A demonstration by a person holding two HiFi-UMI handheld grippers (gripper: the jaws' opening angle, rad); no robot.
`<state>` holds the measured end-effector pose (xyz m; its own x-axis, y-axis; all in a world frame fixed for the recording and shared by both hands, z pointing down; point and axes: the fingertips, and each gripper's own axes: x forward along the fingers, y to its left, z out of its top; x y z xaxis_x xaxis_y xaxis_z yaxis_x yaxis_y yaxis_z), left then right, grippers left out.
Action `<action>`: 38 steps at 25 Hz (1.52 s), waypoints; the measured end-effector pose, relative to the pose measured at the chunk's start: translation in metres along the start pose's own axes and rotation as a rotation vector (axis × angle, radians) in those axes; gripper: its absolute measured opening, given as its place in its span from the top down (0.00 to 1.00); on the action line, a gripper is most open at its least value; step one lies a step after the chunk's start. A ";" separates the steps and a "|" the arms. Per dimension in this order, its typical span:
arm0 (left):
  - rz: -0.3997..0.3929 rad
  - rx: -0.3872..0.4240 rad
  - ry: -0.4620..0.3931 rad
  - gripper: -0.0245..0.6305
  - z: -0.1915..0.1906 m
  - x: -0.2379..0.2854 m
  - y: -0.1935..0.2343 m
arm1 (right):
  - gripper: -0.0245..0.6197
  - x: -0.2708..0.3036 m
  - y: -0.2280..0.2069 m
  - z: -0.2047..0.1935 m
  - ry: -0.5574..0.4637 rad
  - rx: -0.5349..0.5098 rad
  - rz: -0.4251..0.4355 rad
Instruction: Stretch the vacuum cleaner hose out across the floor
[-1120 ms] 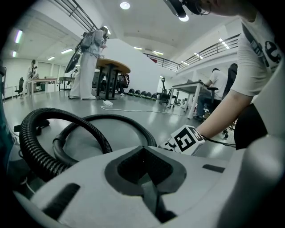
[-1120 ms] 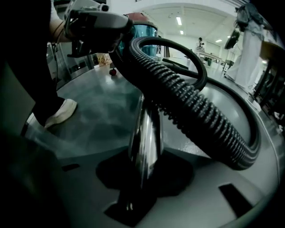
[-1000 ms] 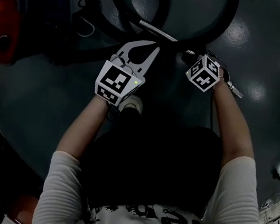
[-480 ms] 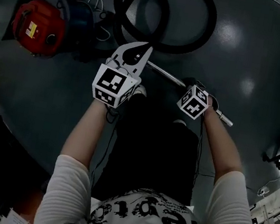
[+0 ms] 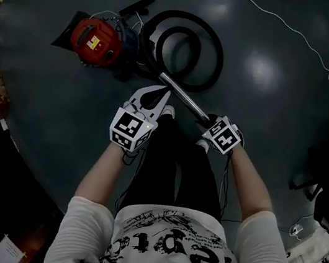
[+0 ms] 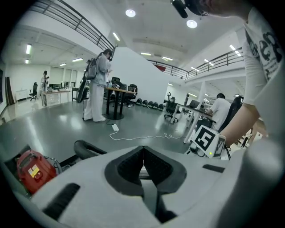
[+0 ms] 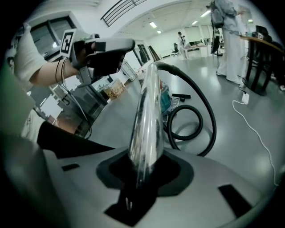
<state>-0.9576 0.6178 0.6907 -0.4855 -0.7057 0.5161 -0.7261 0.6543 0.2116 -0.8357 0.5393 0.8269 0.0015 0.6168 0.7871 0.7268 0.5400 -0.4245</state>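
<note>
1. Nearest to us, the print on the person's shirt [image 5: 164,246] shows upside down in the head view, and we cannot make a word of it.
2. The right gripper [image 7: 142,174] is part-closed on the near end of the metal tube [image 7: 147,111], which sits squarely between its pads.
3. The left gripper [image 6: 143,165] has its jaws pressed together with nothing in them. It hangs beside the tube's far half without touching it.
4. The tube's long axis runs straight on from the right gripper, forward and to our left, down towards the floor [image 5: 268,114]. There it joins the hose [image 7: 213,121].
5. The hose lies coiled in loops ahead of both grippers, so it is not yet stretched. The left gripper is the nearer one to it.
6. Just beyond, touching the coil on its left, stands the red vacuum cleaner [image 5: 91,38]. We judge the tube must be drawn away from it, along the tube's own line, for the loops to open.
7. The vacuum cleaner carries a yellow label [image 6: 32,170], too small for us to read. The square markers on the gripper cubes are patterns, not writing.
</note>
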 end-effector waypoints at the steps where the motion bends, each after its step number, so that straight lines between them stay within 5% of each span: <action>1: 0.004 -0.003 -0.011 0.95 0.015 -0.013 -0.010 | 0.77 -0.022 0.011 0.003 -0.008 0.037 -0.001; 4: 0.019 0.024 -0.049 0.95 0.062 -0.047 -0.046 | 0.77 -0.096 0.041 0.004 -0.028 0.119 -0.011; 7: 0.001 0.145 -0.061 0.95 0.103 -0.068 -0.087 | 0.77 -0.169 0.068 0.001 -0.043 0.170 -0.032; 9: -0.025 0.275 -0.077 0.90 0.128 -0.072 -0.119 | 0.77 -0.215 0.085 -0.006 -0.054 0.205 -0.042; 14: -0.104 0.649 -0.191 0.56 0.177 -0.065 -0.211 | 0.77 -0.312 0.130 -0.026 -0.040 0.285 -0.041; 18: -0.211 0.954 -0.234 0.45 0.205 -0.045 -0.277 | 0.77 -0.365 0.145 -0.044 -0.005 0.359 -0.040; 26: -0.406 1.329 -0.174 0.44 0.206 -0.019 -0.364 | 0.77 -0.412 0.149 -0.059 0.020 0.498 -0.092; 33: -0.385 1.593 -0.214 0.45 0.192 -0.001 -0.399 | 0.77 -0.406 0.188 -0.059 -0.003 0.550 0.001; 34: -0.386 1.631 -0.245 0.50 0.189 -0.005 -0.404 | 0.77 -0.405 0.194 -0.059 -0.018 0.565 0.025; 36: -0.380 1.729 -0.347 0.75 0.181 -0.016 -0.416 | 0.77 -0.406 0.207 -0.062 -0.058 0.603 0.070; 38: -0.392 1.786 -0.392 0.78 0.176 -0.018 -0.424 | 0.77 -0.408 0.212 -0.066 -0.089 0.621 0.096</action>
<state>-0.7264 0.3051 0.4452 -0.0685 -0.9099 0.4091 -0.2710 -0.3777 -0.8854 -0.6373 0.3646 0.4454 -0.0299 0.7098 0.7038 0.1928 0.6949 -0.6927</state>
